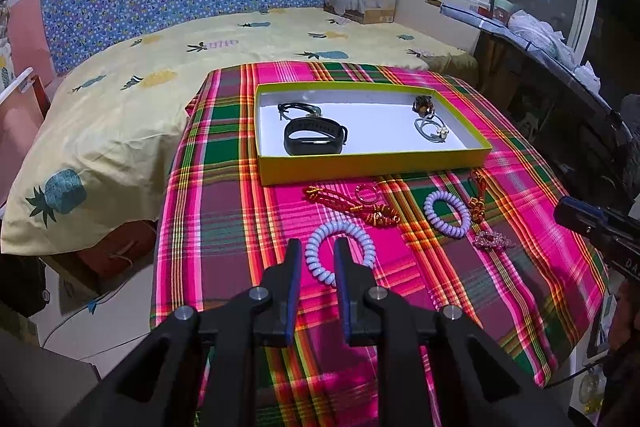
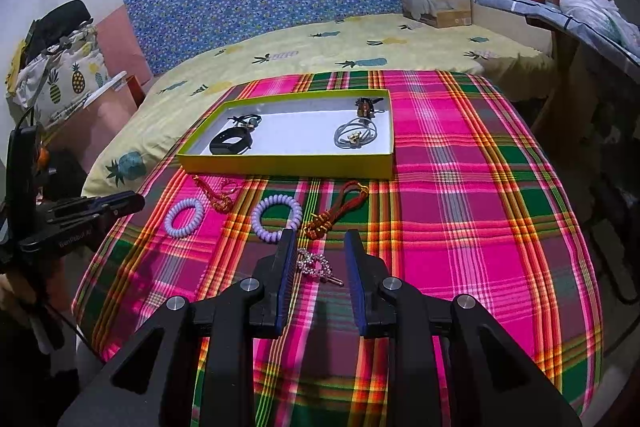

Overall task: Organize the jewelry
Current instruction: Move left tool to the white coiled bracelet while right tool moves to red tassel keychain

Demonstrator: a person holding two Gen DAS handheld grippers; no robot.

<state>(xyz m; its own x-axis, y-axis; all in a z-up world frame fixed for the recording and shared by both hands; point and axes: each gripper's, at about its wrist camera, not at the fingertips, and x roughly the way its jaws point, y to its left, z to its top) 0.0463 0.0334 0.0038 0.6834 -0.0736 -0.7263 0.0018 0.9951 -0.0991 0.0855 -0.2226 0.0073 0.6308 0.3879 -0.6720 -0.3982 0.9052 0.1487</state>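
Looking across the plaid-covered table [image 1: 224, 227] that stands against the bed [image 1: 120, 99], I see the yellow tray [image 1: 372, 167] at its far side, already holding a black band [image 1: 314, 139], a black cord piece [image 1: 296, 108], a grey hair tie [image 1: 430, 127] and a small brown clip [image 1: 423, 103]. The rest of the jewelry lies loose on the cloth in front of the tray: two red beaded cords [image 1: 352, 205] [image 2: 340, 209], two lilac coil bands [image 1: 340, 251] [image 1: 447, 213], and a rhinestone clip [image 2: 316, 263].

My left claw [image 1: 318, 247] is partly open and holds nothing; its tips frame the nearer coil band. My right claw [image 2: 322, 239] is likewise partly open and empty, with the rhinestone clip between its fingers [image 2: 354, 247] and apparently under them.

The risks, as I judge them: the coil is springy and could squirt sideways if I close on one edge only. The rhinestone clip is flat and thin, so my fingers may pinch the cloth with it and drag the cloth, shifting the tray. The second coil lies just beside my right claw's left finger and could get nudged.
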